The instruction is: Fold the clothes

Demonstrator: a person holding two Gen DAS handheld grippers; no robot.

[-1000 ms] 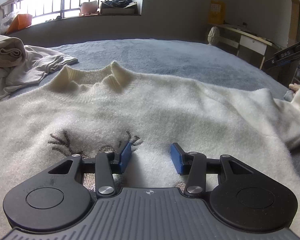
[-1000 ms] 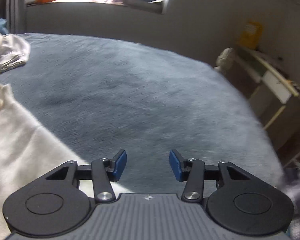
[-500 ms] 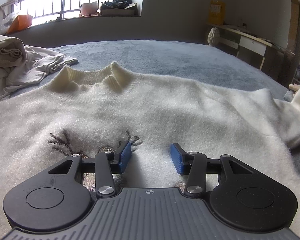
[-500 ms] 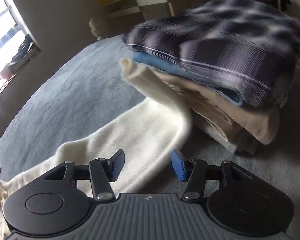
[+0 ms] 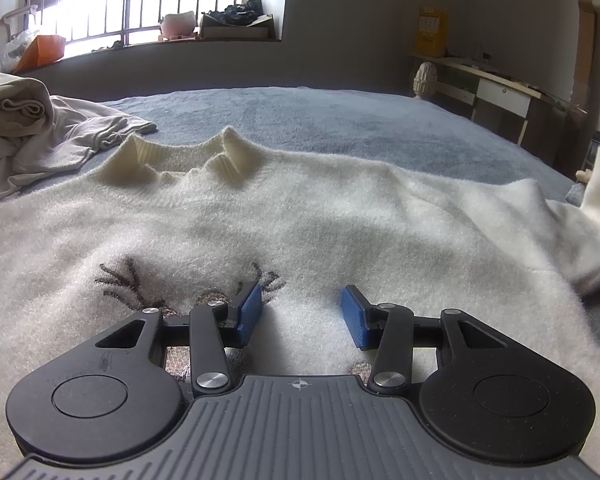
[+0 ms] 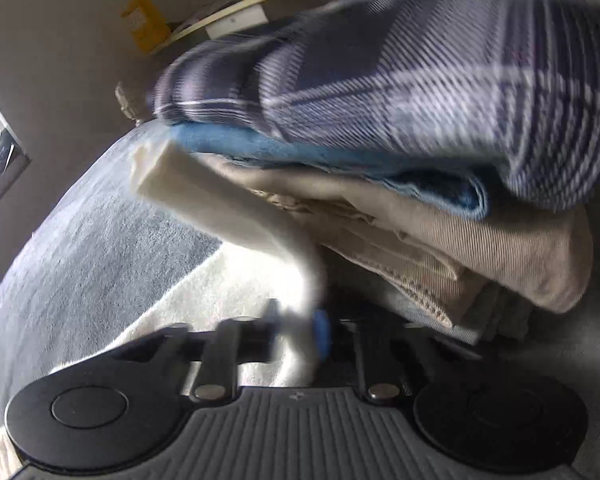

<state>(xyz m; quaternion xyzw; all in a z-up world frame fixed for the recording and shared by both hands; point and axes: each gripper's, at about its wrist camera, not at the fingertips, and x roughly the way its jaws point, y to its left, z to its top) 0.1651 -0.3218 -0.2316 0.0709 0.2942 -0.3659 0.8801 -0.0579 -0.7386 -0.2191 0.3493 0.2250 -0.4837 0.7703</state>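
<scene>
A fluffy white sweater with a ribbed collar and a brown stitched figure lies flat on the grey-blue bed. My left gripper rests low over its chest, open, with only the sweater's surface under the blue pads. The sweater's sleeve runs off to the right. In the right wrist view that sleeve leans up against a stack of folded clothes. My right gripper is closing its jaws and pinches the sleeve between the blurred pads.
The folded stack has a dark plaid piece on top, a blue one below and beige ones underneath. Crumpled beige clothes lie at the far left of the bed. A desk stands beyond the bed's right edge, under a barred window.
My right gripper rolled and swung from the bare bed down to the sleeve beside the folded stack, and its jaws came together on the sleeve. The left gripper stayed put.
</scene>
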